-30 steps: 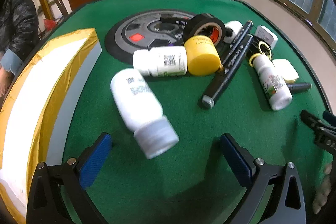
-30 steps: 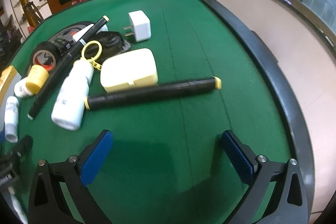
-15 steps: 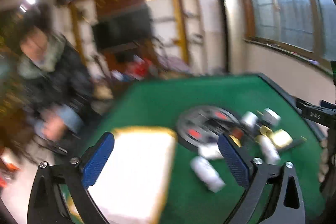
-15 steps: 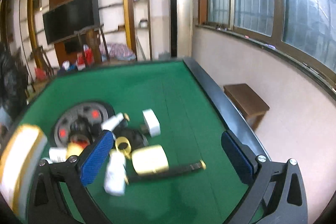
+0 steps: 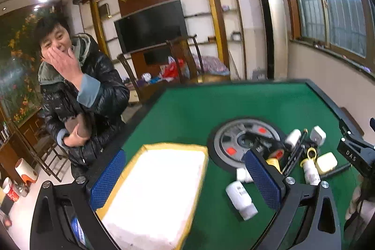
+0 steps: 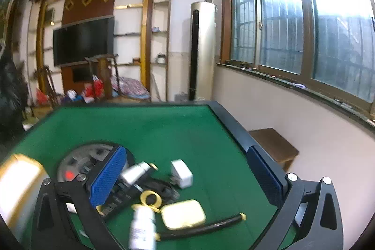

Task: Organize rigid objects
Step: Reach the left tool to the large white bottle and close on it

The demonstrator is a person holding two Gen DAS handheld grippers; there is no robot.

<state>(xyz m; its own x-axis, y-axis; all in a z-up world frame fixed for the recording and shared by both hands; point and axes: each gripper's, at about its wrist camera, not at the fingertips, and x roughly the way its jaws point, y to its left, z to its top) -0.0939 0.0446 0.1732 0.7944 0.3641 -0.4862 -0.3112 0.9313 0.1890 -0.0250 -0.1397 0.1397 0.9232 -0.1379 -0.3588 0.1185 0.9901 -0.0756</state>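
Observation:
A pile of small items lies on the green table [image 5: 187,109]: a white bottle [image 5: 241,199] with a grey cap, a yellow-capped bottle [image 5: 273,162], black markers [image 5: 293,161], a white bottle with a yellow ring [image 6: 143,226], a cream case [image 6: 184,212], a white plug [image 6: 181,172] and a black pen [image 6: 204,227]. A white tray with a gold rim [image 5: 150,193] lies at the left. My left gripper [image 5: 185,179] is open and empty, raised above the tray and pile. My right gripper [image 6: 185,177] is open and empty, raised above the pile.
A grey round disc [image 5: 243,142] is set in the table's middle. A person in a dark jacket [image 5: 77,95] stands beyond the left table edge. The dark table rim [image 6: 234,130] runs along the right, with a wall, a wooden bench [image 6: 274,144] and windows beyond.
Both grippers have lifted and tilted up from close over the table. The views now take in the room, and the objects look small and low. Both stay open and empty.

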